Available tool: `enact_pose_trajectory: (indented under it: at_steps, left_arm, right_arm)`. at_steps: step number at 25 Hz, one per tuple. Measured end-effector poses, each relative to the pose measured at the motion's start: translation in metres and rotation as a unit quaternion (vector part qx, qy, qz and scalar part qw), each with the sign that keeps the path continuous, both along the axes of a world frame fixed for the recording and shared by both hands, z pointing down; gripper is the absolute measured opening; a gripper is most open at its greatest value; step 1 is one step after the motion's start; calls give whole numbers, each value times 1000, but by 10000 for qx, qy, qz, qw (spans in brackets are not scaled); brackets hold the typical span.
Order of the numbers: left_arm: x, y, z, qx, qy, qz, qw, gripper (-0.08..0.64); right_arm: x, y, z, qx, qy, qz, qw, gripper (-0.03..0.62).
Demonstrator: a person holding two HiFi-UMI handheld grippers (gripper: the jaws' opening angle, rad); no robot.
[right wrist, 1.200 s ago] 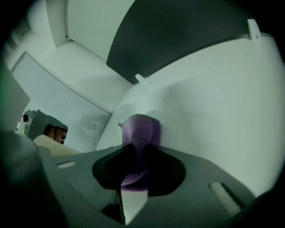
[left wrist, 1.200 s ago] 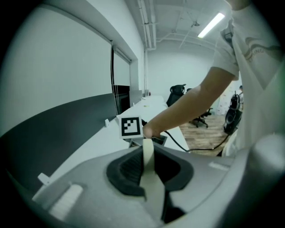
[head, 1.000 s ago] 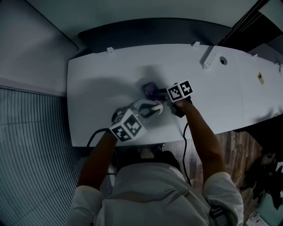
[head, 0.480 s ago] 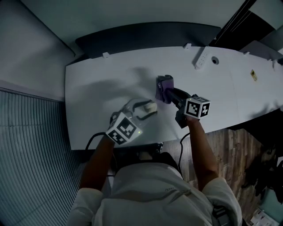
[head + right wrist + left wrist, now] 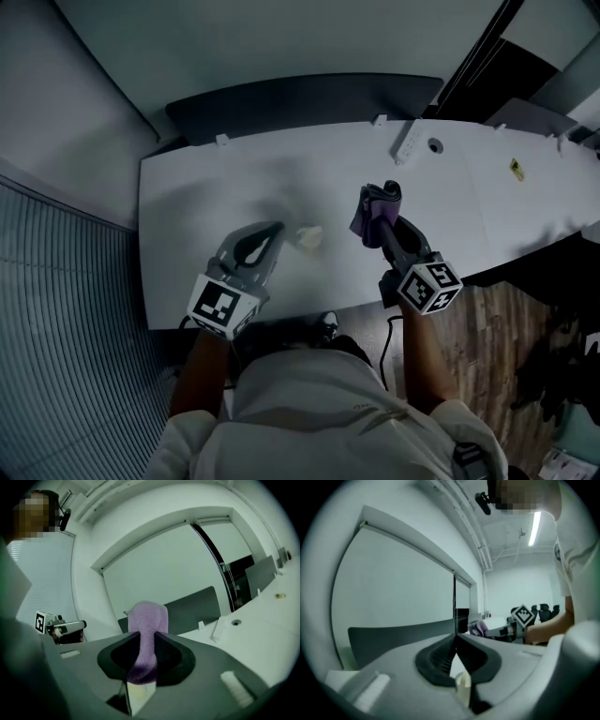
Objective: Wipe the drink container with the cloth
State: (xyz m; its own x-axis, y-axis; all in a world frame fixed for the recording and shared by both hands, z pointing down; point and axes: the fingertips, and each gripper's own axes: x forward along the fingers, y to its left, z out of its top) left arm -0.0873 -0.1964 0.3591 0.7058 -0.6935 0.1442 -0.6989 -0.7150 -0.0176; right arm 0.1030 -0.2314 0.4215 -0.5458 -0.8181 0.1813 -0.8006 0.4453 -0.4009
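The drink container (image 5: pixel 307 236), small and cream-coloured, lies on the white table (image 5: pixel 197 197), just right of my left gripper's tips. My left gripper (image 5: pixel 274 229) is shut with nothing between its jaws; in its own view the dark pads (image 5: pixel 449 651) meet in front of the camera. My right gripper (image 5: pixel 381 221) is over the table to the right of the container, shut on a purple cloth (image 5: pixel 376 201). In the right gripper view the cloth (image 5: pixel 146 630) stands up between the jaws. That gripper (image 5: pixel 502 630) and the cloth also show far off in the left gripper view.
A white power strip (image 5: pixel 407 142) and a round cable hole (image 5: pixel 434 145) sit at the table's far edge, in front of a dark partition (image 5: pixel 300 94). A small yellow item (image 5: pixel 517 169) lies far right. The near table edge runs just under both grippers.
My left gripper let go of the container, which now lies on the table, and drew back toward the near left. My right gripper carried the cloth off to the right.
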Motion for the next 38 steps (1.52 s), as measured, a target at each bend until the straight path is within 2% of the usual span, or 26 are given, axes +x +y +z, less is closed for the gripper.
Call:
enact_pose_trajectory:
  at_steps: [3,5,9,14,19,38]
  left_arm:
    - [-16,13,-36,279,320,-227,9988,3]
    - [-25,20,-56,427,395,-402,9975,3]
    - [-43,34,-83,679,272,-826,9939,3]
    - [-52,50,-99,879,190,-1086,9900,3]
    - [-52,49,-103,1015,64,-1125,9884,3]
    - [-49,58,-98,1005,26,-948,9904,3]
  right_arm:
    - [-4,17,-41,382,132,83,9991,94]
    - [-5,27,-68,680,218,128,9974,95]
    - [-6,48,-114,1311,388,177,9905,95]
    - [-9,63,-152,1745,478,211,9833,95]
    - [-22,63,-155,1791,558,84,9822,94]
    - [-39,73,-141,1730,658,-47,9827,94]
